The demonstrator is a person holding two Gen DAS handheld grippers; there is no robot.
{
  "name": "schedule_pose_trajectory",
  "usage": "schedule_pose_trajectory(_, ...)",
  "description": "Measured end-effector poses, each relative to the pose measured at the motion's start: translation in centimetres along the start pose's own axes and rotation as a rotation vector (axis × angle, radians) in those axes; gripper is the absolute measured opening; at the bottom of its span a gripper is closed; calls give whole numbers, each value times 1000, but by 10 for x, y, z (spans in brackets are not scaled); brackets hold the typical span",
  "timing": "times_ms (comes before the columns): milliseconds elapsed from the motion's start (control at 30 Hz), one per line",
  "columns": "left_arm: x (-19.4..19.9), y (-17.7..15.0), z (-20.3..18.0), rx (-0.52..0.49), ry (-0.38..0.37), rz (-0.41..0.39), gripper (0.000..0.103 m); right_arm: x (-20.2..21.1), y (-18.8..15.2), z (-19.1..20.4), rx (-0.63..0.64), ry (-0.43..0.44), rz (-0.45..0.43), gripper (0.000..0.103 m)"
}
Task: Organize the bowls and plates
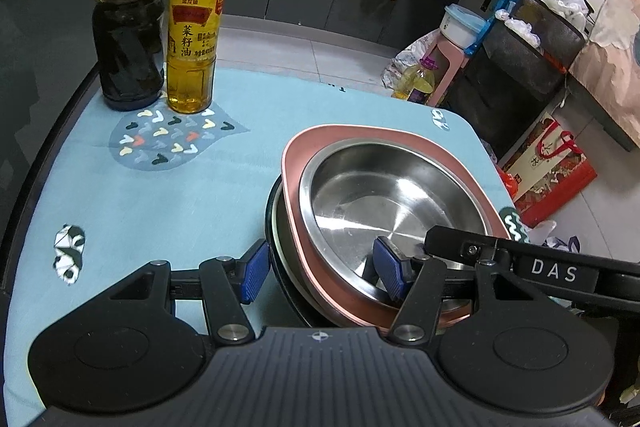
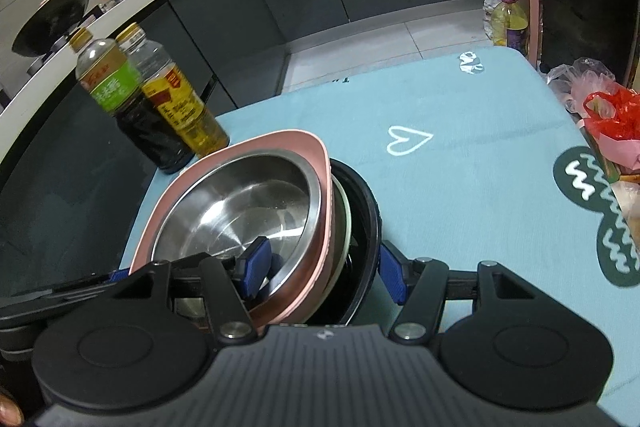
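Straddling the near rim of a nested stack of dishes, two hand-held grippers meet over a table covered in a light blue cloth. The stack has a steel bowl on top, seated in a pink squarish plate, which rests on a pale-rimmed dish, hardly visible, inside a black bowl at the bottom.

The left gripper is spread wide: one blue pad hangs outside the stack on its left, the other sits inside the steel bowl, so the layered rims lie between the fingers without being clamped. The right gripper mirrors this from the other side, also wide, with one pad inside the steel bowl and the other just outside the black bowl's wall. Each tool shows in the other's view, so they are close together.

The stack lies straight ahead of both grippers, its rims running across their fingers. Neither is clearly nearer. Closing on the edges looks like the likely next step.

A dark vinegar bottle and a yellow oil bottle stand well apart at the far left corner.
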State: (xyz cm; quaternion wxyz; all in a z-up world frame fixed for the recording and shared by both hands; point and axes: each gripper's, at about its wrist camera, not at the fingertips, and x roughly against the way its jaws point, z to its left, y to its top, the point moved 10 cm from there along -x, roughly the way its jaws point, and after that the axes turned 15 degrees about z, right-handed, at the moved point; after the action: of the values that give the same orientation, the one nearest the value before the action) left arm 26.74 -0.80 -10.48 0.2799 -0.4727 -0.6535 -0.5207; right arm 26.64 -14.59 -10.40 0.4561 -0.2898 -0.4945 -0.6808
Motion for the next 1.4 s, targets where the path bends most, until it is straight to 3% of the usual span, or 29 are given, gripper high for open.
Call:
schedule_pose_trajectory(800,-37,45,12,13,-15,-12,54,-28,37,-10,-7,-20,-17,53)
schedule_pose_trajectory(1400,-56,50,17,7,-9,-30,54,-45,40,-20,-39,-26,-12,53)
